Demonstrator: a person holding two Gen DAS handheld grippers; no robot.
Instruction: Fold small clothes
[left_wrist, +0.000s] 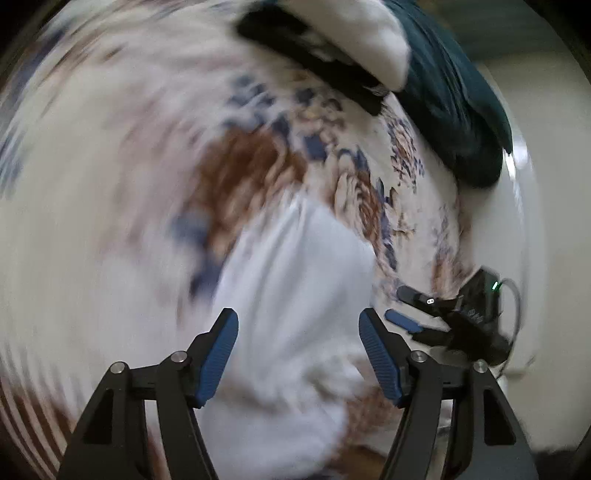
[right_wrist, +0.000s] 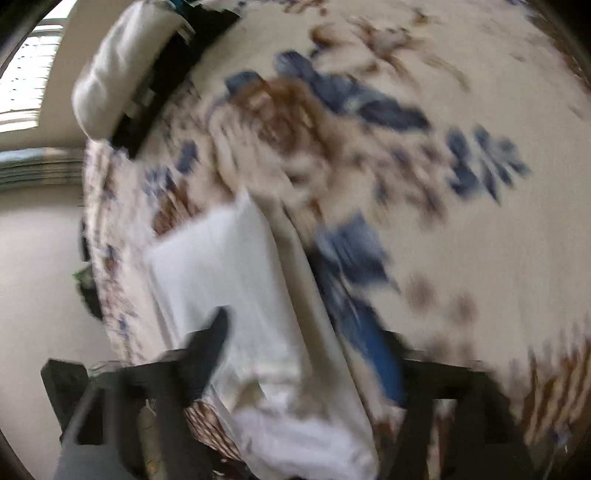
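Floral bedspread, one white garment

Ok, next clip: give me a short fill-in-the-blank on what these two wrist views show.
1. The small folded garment below the left gripper is ____ in colour.
2. It lies on a cream bedspread printed with brown and ____ flowers.
3. The left gripper's jaws stand ____, gripping nothing.
4. The dark crumpled cloth at the bedspread's edge is ____.

Missing words: white; blue; open; teal
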